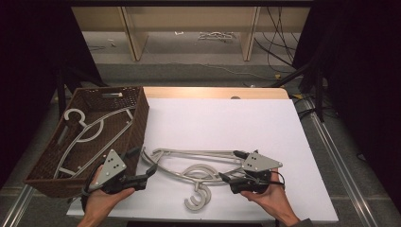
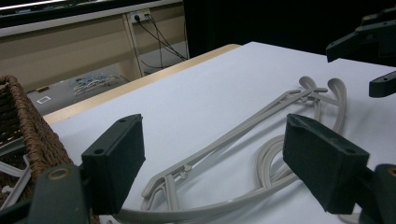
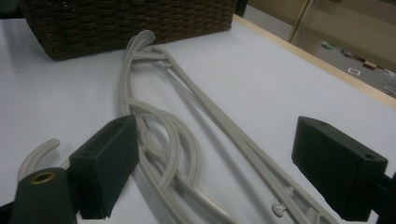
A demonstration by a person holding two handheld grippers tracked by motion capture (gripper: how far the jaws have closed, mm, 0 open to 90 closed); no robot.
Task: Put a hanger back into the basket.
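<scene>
Two pale grey plastic hangers (image 1: 189,163) lie tangled on the white table top, their hooks (image 1: 198,196) toward the front edge. My left gripper (image 1: 144,161) is open at their left end, just beside the basket. In the left gripper view its jaws (image 2: 210,158) stand wide apart with the hangers (image 2: 243,130) on the table ahead. My right gripper (image 1: 230,165) is open at the hangers' right end. In the right gripper view, the hanger arms (image 3: 219,121) run between and beyond its parted jaws (image 3: 215,163), untouched by the pads.
A dark wicker basket (image 1: 137,123) stands at the table's left edge with another grey hanger (image 1: 90,130) inside. Its woven wall (image 3: 130,23) rises beyond the hangers. White table surface (image 1: 227,118) extends behind the hangers. Cables lie on the floor beyond.
</scene>
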